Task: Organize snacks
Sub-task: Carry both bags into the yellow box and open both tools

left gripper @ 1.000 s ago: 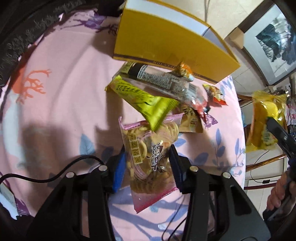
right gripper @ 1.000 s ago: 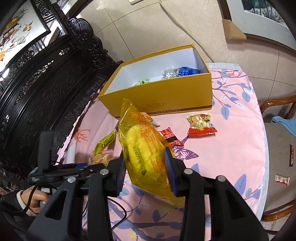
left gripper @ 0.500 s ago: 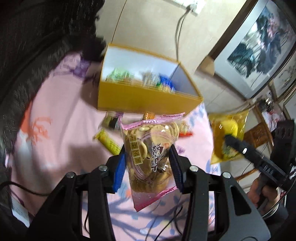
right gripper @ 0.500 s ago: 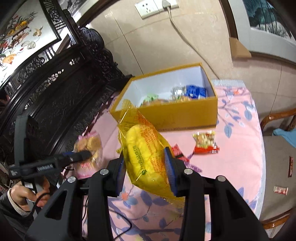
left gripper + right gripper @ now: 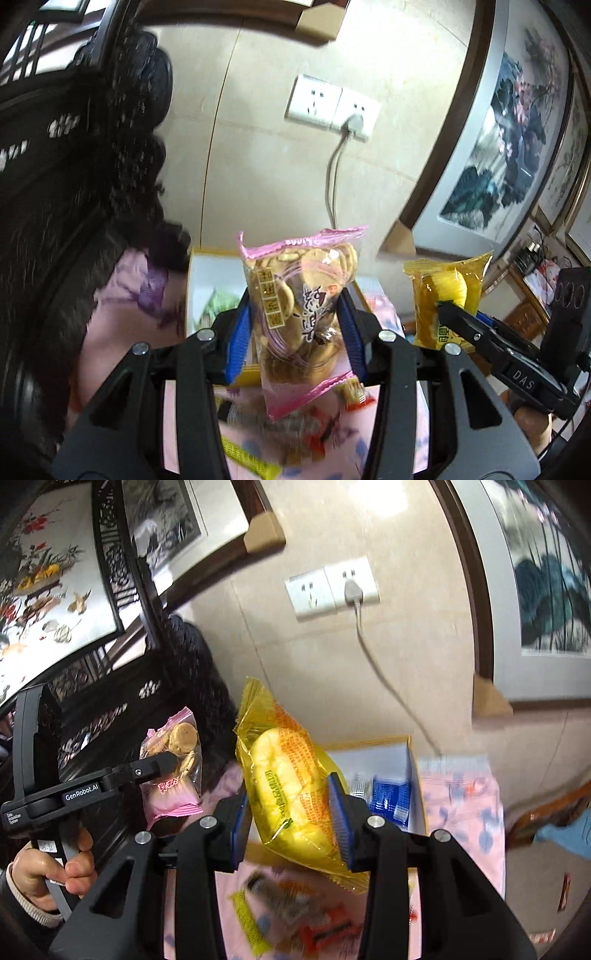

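Item one: left gripper (image 5: 295, 332), jaws clamped on a pink-edged biscuit bag (image 5: 301, 314), held upright in the air above the near rim of the yellow box (image 5: 192, 291).

Item two: right gripper (image 5: 291, 819), jaws clamped on a yellow bread packet (image 5: 288, 786), tilted, carried over the near wall of the same box, right of the biscuit bag.

Item three: yellow box, open, white inside, standing at the far side of the pink tablecloth (image 5: 461, 805); blue sachets (image 5: 388, 797) already lay within, towards its right end.

Item four: loose snacks (image 5: 295, 923) on the cloth below both grippers, blurred, kinds not legible.

Handling note, as a judgement: both bags looked ready for dropping into the box. Best carried forward until each hung fully past the near wall, one placed left and one right so they did not collide, lowered before release, the soft bread not squeezed harder. The floppy lower seams could catch on the rim; enough clearance above it would be wise.
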Available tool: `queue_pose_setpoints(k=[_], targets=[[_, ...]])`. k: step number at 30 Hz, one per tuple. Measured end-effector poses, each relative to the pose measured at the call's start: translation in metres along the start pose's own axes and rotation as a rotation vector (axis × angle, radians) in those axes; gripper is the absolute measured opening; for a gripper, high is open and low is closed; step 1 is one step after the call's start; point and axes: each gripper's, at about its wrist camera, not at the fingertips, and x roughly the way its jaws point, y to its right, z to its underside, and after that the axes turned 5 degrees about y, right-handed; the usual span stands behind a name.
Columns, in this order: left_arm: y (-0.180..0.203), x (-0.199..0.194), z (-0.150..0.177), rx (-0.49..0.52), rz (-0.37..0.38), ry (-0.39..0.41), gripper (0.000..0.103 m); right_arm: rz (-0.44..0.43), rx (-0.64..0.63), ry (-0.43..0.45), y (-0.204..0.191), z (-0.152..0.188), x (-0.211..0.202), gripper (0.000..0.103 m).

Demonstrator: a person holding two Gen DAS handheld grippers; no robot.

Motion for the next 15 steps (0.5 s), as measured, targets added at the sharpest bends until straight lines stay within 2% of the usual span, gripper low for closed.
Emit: queue_pose_setpoints(k=[3, 6, 12, 15], targets=[[0.002, 0.017, -0.016, 0.001, -0.024, 0.018, 0.045, 0.015, -0.011, 0.02, 0.005, -0.012, 0.016, 0.04], [0.001, 0.044, -0.02, 0.002, -0.061, -0.007, 0.045, 0.036, -0.012, 0.016, 0.01, -0.017, 0.035, 0.04], [-0.007, 0.105, 0.002, 0.003, -0.15, -0.122, 0.045, 0.089, -0.01, -0.038, 0.022, -0.002, 0.076, 0.04], [-0.009, 0.123, 0.014, 0.01, -0.167, -0.168, 0.045, 0.105, 0.003, -0.068, 0.029, 0.007, 0.091, 0.04]])
